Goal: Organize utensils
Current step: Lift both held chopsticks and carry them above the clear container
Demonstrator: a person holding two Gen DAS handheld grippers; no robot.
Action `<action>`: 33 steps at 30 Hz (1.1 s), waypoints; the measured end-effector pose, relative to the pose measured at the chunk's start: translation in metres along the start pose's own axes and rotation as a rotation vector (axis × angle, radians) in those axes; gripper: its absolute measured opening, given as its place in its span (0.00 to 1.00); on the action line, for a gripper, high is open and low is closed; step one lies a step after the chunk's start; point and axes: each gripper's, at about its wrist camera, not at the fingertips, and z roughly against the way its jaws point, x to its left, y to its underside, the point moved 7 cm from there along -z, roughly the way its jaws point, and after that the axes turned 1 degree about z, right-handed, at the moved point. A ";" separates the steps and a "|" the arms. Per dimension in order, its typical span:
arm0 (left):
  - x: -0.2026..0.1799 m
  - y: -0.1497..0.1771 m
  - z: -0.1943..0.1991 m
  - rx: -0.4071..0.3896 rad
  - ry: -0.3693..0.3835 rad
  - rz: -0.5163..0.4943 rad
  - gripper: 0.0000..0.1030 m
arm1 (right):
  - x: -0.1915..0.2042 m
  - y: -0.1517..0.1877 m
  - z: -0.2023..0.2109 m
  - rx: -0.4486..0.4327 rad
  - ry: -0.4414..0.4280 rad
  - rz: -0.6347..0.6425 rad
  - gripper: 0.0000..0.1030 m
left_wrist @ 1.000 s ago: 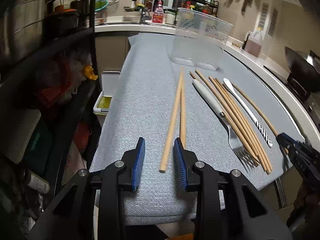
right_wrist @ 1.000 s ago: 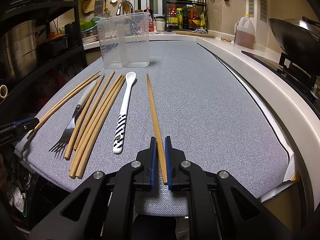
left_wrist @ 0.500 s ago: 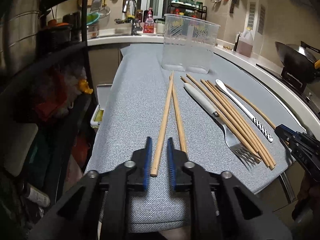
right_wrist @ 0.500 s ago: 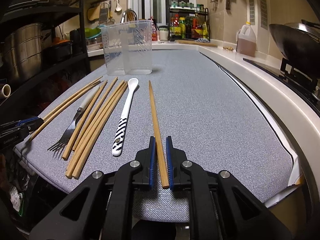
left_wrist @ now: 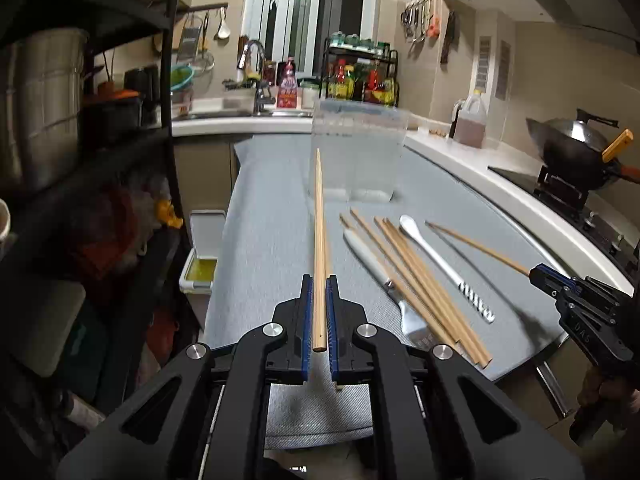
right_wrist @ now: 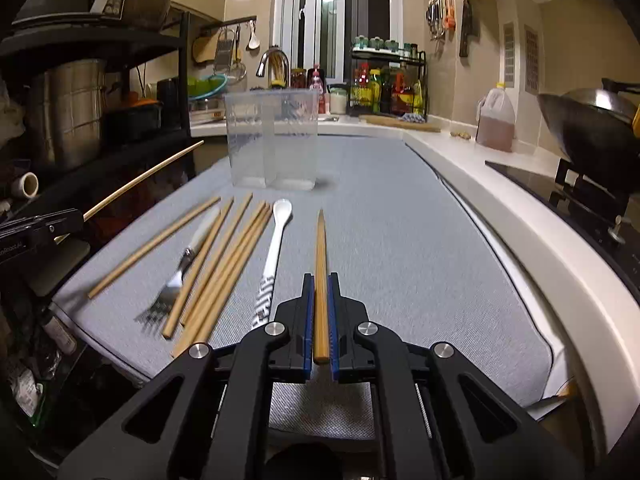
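Both chopsticks have come up off the surface since a second ago: my left tongs (left_wrist: 319, 312) clamp one pale wooden chopstick (left_wrist: 319, 240), my right tongs (right_wrist: 320, 312) another (darker, tapered) chopstick (right_wrist: 320, 280), each raised above the surface's (right_wrist: 420, 260) near edge.

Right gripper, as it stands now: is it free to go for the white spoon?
Probably not yet. The right gripper is shut on a chopstick, so its jaws are occupied. The white spoon lies uncovered just beside it on the mat, otherwise unobstructed.
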 end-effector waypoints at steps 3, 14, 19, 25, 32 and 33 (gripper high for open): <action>-0.004 -0.012 0.009 -0.028 0.002 -0.014 0.06 | 0.000 -0.008 0.005 -0.004 -0.002 0.000 0.07; -0.005 -0.013 0.014 -0.026 -0.003 -0.012 0.06 | 0.001 -0.012 0.014 0.001 -0.001 0.008 0.07; -0.008 -0.036 0.026 -0.067 0.005 -0.022 0.06 | 0.000 -0.040 0.023 -0.038 -0.007 0.007 0.07; -0.007 -0.074 0.028 -0.077 0.027 -0.009 0.06 | -0.006 -0.079 0.025 -0.066 -0.005 -0.006 0.07; -0.003 -0.107 0.013 -0.025 0.067 0.025 0.06 | -0.013 -0.123 0.013 -0.068 -0.007 -0.022 0.07; -0.003 -0.110 0.011 -0.020 0.068 0.025 0.06 | -0.015 -0.130 0.011 -0.071 -0.007 -0.024 0.07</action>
